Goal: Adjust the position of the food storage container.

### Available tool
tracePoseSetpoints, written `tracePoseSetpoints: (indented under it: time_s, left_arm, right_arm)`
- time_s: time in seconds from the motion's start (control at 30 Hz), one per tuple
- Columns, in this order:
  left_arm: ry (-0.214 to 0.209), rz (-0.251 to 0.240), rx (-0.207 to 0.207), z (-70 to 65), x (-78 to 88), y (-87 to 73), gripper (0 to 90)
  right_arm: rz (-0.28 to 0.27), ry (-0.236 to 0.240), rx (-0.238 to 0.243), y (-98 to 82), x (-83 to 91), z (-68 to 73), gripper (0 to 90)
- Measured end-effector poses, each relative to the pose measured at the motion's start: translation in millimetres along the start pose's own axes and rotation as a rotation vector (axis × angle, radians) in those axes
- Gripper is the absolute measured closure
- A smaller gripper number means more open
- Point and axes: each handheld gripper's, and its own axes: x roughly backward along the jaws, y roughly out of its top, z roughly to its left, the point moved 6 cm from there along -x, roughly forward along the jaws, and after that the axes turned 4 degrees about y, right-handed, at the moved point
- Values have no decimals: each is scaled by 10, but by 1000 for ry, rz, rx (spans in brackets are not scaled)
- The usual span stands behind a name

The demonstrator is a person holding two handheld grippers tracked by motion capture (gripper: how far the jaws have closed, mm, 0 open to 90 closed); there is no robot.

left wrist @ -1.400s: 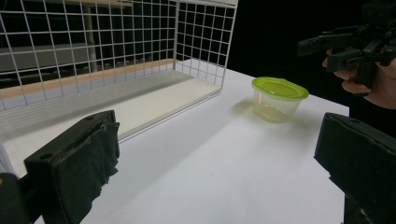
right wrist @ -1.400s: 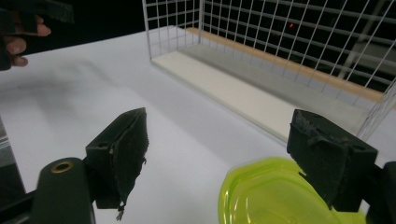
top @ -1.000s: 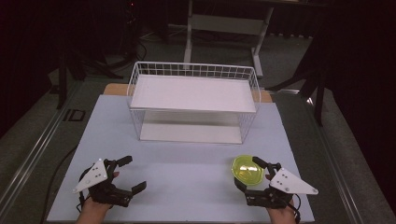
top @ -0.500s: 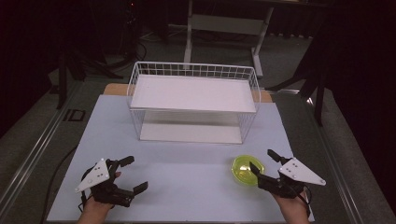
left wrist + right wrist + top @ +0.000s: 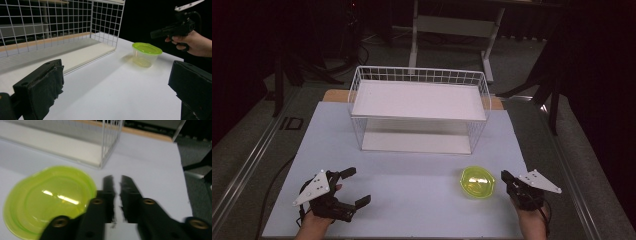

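Note:
A small clear tub with a yellow-green lid point(image 5: 477, 182) stands on the white table point(image 5: 412, 200), front right. My right gripper point(image 5: 505, 176) hangs just to the right of it, apart from it. Its jaws have just been closing and now stand shut with nothing between them. In the right gripper view the shut tips point(image 5: 116, 181) point past the lid point(image 5: 50, 200) at bare table. My left gripper point(image 5: 357, 186) rests at the front left, jaws wide open and empty. From the left gripper view the tub point(image 5: 146, 53) sits ahead, with the right gripper point(image 5: 156, 33) above and beyond it.
A white wire rack point(image 5: 419, 75) with two white shelves stands at the middle back of the table. Its corner post point(image 5: 110, 135) rises just behind the tub. A wooden edge and dark floor lie beyond the table.
My right gripper has drawn to the right, away from the tub, and sunk a little, and its open jaws have shut empty. The left gripper has stayed put.

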Motion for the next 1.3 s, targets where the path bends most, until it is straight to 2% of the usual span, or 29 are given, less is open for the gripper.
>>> tracePoseSetpoints:
  time_s: [0.1,0.13,0.23,0.3,0.47,0.6,0.7,0.93,1.13,1.17,1.27,1.3]
  left_arm:
    - [-2,-2,-1,-4,-1,4,7]
    - [-2,-2,-3,-4,-3,4,7]
    - [-5,-2,-2,-6,-10,4,7]
    - [-7,-4,-3,-10,-12,8,7]
    - [-7,-3,-11,-21,-17,15,7]
    - [-12,-1,-15,-32,-23,15,7]
    - [-13,0,-15,-30,-28,11,7]
    - [-9,1,-16,-30,-23,12,7]
    - [-12,3,-18,-40,-30,9,7]
    - [-11,4,-19,-39,-32,7,7]
    - [-13,4,-18,-38,-34,7,7]
    - [-13,4,-17,-38,-32,8,7]
  right_arm:
    - [40,19,-14,-77,-58,7,898]
    - [65,1,-16,-109,-79,6,899]
    - [92,7,-23,-145,-103,15,899]
    - [129,25,-29,-219,-124,63,899]
    - [188,56,-5,-327,-212,177,900]
    - [197,69,-14,-340,-267,213,900]
    - [200,99,-26,-326,-361,280,900]
    - [202,129,-17,-246,-476,384,900]
    - [227,166,-13,-247,-561,526,900]
    - [247,186,0,-245,-617,615,900]
    - [248,199,-8,-217,-654,659,900]
    - [249,213,-4,-185,-711,724,900]
